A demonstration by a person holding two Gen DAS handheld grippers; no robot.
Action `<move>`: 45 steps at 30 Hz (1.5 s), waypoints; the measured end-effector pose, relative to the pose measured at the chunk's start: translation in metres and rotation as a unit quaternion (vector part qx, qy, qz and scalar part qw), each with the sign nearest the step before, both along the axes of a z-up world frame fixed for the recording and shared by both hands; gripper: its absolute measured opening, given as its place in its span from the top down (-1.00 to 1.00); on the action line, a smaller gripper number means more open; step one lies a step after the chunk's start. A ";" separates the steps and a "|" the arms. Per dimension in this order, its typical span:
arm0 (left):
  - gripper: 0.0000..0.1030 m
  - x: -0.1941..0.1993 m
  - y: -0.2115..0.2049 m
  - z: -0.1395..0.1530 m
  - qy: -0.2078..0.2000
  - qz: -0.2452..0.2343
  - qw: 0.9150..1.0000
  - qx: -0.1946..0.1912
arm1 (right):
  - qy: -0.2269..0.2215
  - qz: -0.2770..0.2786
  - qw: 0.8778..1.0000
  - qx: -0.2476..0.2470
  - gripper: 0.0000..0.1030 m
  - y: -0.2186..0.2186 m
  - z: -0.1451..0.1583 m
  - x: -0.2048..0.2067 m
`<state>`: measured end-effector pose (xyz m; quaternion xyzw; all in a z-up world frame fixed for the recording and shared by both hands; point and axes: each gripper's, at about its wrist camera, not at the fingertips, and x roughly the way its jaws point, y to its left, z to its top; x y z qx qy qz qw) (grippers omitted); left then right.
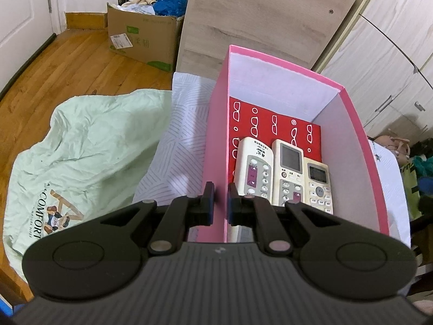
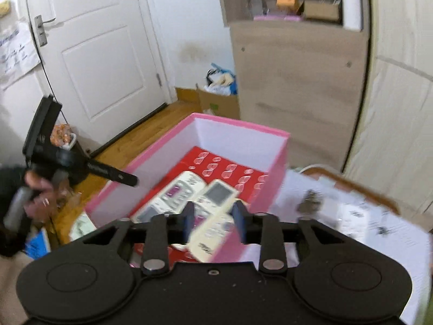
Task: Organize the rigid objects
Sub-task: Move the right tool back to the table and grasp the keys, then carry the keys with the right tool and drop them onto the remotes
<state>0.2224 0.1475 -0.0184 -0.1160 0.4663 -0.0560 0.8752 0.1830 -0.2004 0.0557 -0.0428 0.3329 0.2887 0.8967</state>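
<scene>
A pink box (image 1: 213, 140) with white inner walls and a red patterned floor stands on the bed. Three cream remote controls lie side by side in it: left (image 1: 253, 166), middle (image 1: 288, 172), right (image 1: 319, 187). My left gripper (image 1: 220, 199) is shut on the box's left wall, one finger outside and one inside. In the right wrist view the box (image 2: 140, 162) and the remotes (image 2: 216, 197) appear blurred. My right gripper (image 2: 213, 220) is open above the near end of the box, over a remote, and holds nothing. The left gripper (image 2: 127, 180) shows at the box's left wall.
A mint-green cover (image 1: 81, 157) and a striped white sheet (image 1: 178, 146) lie left of the box. A cardboard carton (image 1: 143, 40) stands on the wood floor by a grey wooden panel (image 1: 257, 24). White papers (image 2: 351, 216) lie right of the box. A white door (image 2: 102, 62) is behind.
</scene>
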 end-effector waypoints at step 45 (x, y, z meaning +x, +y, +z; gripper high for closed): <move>0.45 0.009 -0.013 0.011 0.066 0.026 0.996 0.050 | -0.008 -0.048 0.996 0.075 0.90 -0.062 -0.028 -0.011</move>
